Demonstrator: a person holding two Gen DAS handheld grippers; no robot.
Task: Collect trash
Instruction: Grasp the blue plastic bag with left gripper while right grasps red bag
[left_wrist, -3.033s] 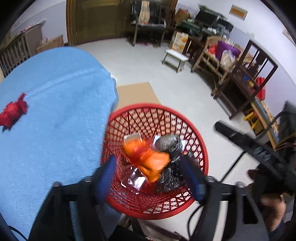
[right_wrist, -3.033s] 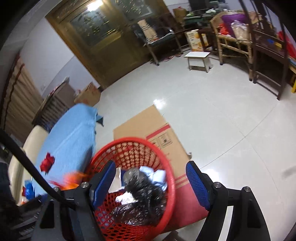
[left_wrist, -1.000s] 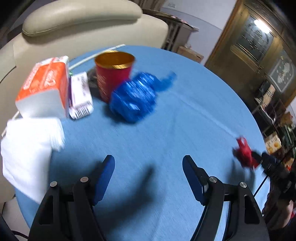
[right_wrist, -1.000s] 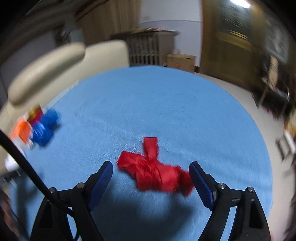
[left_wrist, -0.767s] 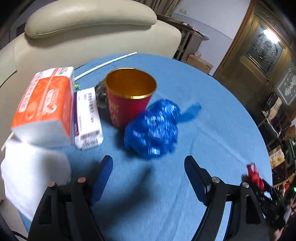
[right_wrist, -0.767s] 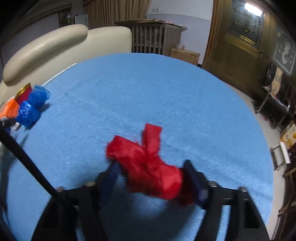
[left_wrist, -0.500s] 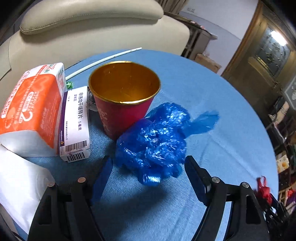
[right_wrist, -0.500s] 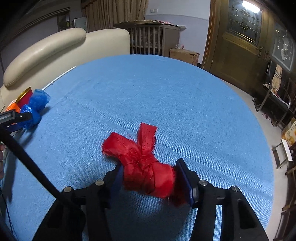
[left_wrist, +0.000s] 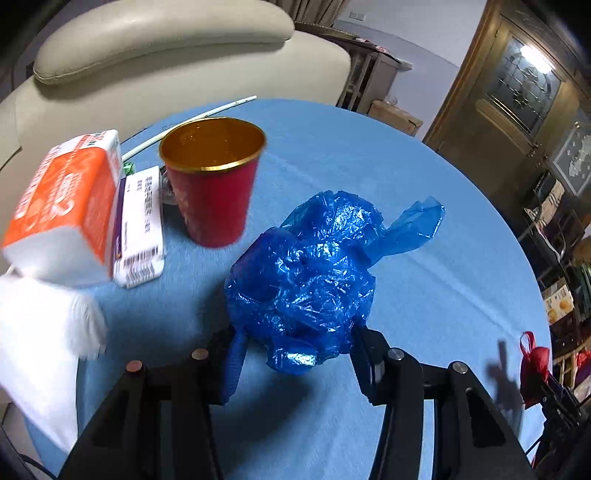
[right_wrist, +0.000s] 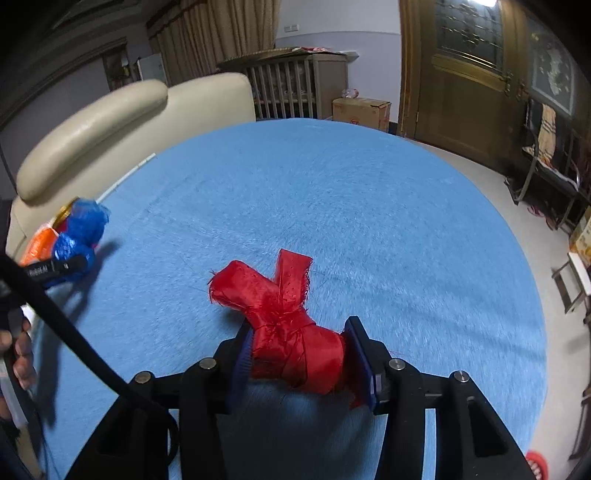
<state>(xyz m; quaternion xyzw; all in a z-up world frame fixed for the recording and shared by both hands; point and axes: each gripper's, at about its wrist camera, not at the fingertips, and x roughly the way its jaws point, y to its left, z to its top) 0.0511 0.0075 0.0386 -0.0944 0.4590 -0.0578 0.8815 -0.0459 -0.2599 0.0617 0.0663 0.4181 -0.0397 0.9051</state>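
A crumpled blue plastic bag (left_wrist: 306, 273) lies on the blue tablecloth (left_wrist: 369, 147). My left gripper (left_wrist: 297, 365) is closing around its near end, and both blue pads touch the plastic. In the right wrist view a knotted red cloth wad (right_wrist: 288, 325) sits between the pads of my right gripper (right_wrist: 301, 365). Those jaws are closing too and squeeze its near lump. The left wrist view shows the red wad (left_wrist: 533, 363) small at the far right. The right wrist view shows the blue bag (right_wrist: 79, 229) at the far left.
A red cup with a gold inside (left_wrist: 214, 184) stands just behind the blue bag. Left of it are a white medicine box (left_wrist: 142, 225), an orange tissue pack (left_wrist: 66, 206) and loose white tissue (left_wrist: 40, 343). A cream sofa (left_wrist: 166, 48) borders the table. A black cable (right_wrist: 74, 332) crosses the left side, near a person's hand (right_wrist: 18, 354).
Both grippers left the red basket and came to the table. Over the last second each pushed forward around its item, and the jaws narrowed from wide apart until the pads touch it.
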